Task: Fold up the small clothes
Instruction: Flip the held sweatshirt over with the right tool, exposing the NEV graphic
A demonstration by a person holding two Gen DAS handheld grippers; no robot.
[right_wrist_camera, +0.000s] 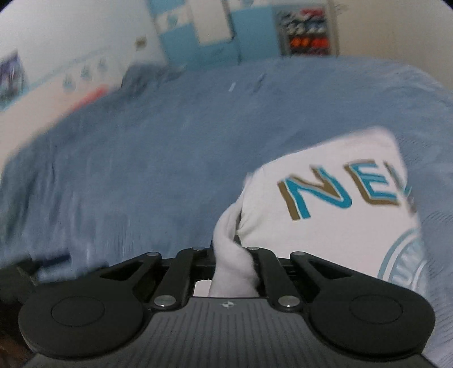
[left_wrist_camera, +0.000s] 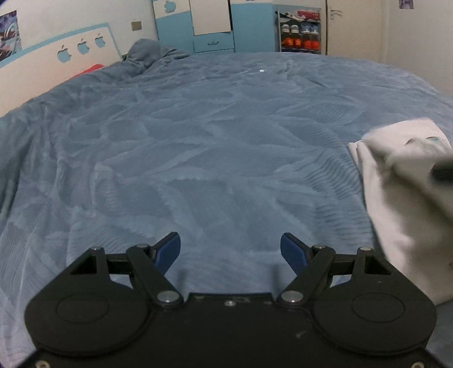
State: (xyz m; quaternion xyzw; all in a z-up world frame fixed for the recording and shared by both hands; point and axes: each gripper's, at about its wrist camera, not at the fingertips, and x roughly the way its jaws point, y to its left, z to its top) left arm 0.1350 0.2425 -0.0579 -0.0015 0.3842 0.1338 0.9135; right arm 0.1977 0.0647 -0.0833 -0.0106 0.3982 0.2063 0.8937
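I see a wide bed under a blue leaf-embossed plush blanket (left_wrist_camera: 198, 147). A white printed garment (left_wrist_camera: 402, 203) lies at its right side.

The white garment (right_wrist_camera: 334, 215), seen from the right wrist camera, carries large teal capitals edged in gold, of which "NE" reads clearly; a third letter begins at the right and is cut off by a fold. Below, near the right edge, part of a round pale-blue emblem shows, its lettering too blurred to read. On the headboard (left_wrist_camera: 82, 46) at far left stand three blue apple-shaped logos, and one more on the wardrobe (left_wrist_camera: 170, 7) behind
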